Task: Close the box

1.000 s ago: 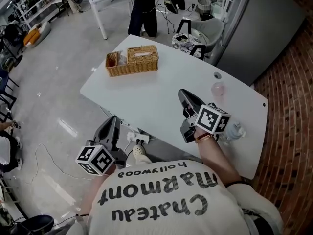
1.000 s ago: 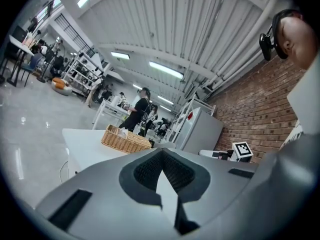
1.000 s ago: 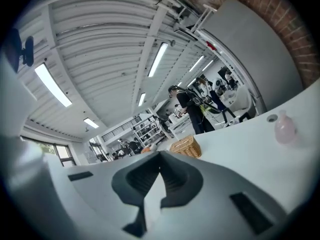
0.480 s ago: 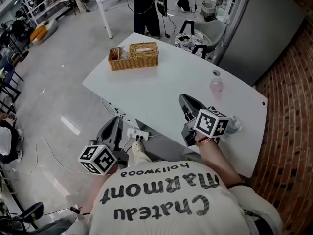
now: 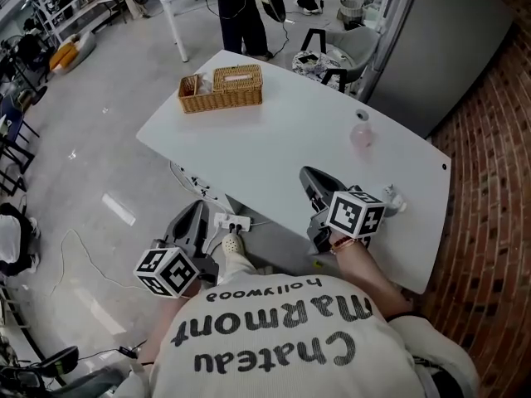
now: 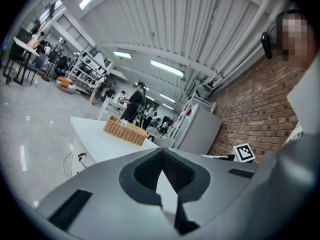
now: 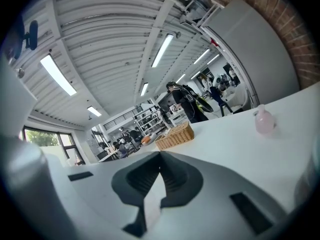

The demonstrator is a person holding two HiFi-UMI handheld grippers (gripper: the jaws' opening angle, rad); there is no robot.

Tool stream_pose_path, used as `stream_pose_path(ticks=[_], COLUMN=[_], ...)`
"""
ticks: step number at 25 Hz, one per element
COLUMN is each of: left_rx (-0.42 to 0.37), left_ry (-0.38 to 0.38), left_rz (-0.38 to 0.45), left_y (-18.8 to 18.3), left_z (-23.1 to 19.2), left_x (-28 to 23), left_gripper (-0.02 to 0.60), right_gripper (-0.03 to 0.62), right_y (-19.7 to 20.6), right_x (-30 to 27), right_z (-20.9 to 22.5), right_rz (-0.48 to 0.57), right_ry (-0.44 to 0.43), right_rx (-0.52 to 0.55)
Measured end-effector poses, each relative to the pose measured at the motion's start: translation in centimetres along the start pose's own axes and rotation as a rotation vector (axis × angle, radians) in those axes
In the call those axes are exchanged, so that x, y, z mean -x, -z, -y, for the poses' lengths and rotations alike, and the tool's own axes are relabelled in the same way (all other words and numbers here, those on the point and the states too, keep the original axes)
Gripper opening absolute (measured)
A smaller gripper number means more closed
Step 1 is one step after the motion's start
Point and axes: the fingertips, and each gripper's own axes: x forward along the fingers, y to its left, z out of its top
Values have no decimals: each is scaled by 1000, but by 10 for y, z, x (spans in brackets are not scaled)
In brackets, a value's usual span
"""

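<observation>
**Two clenched hand-held grippers, one wicker box at the far corner**

Head view: one white tabletop point(image 5: 274, 148) carries one wicker box point(image 5: 221, 88) at its far left corner. The box has a lidded part and an open compartment on its left side. One pink bottle point(image 5: 361, 134) stands alone nearer the tabletop's right edge, well apart from the box. There are two hand-held grippers, each with one marker cube. The left hand-held gripper point(image 5: 197, 205) hangs off the tabletop's near edge, above the floor, where one power strip point(image 5: 234, 221) lies. The right hand-held gripper point(image 5: 305, 173) is over the near part of the tabletop. Both are well apart from the box, and neither touches anything.

Left gripper view: the left hand-held gripper's two jaws meet at their tips, clenched, with nothing between them. Beyond them the one box point(image 6: 125, 131) sits on the tabletop point(image 6: 95, 140), far off.

Right gripper view: the right hand-held gripper's two jaws are likewise pressed together and empty. Past them lie the box point(image 7: 174, 135) in the distance and the one pink bottle point(image 7: 263, 120) off to the right, both standing on the tabletop point(image 7: 235, 146).
</observation>
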Motion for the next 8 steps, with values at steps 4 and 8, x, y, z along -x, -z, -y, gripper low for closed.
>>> stream_pose_path(ticks=[4, 8], left_rx=[-1, 2], left_ry=[8, 4], left_rz=[-5, -5], left_y=[-1, -2], left_z=[3, -2], left_x=[-2, -5], left_gripper=[1, 0], right_gripper=[3, 3], right_y=[-1, -2], right_x=[1, -4], right_z=[1, 3], right_rz=[-1, -4], right_ry=[8, 11], right_rx=[-1, 4])
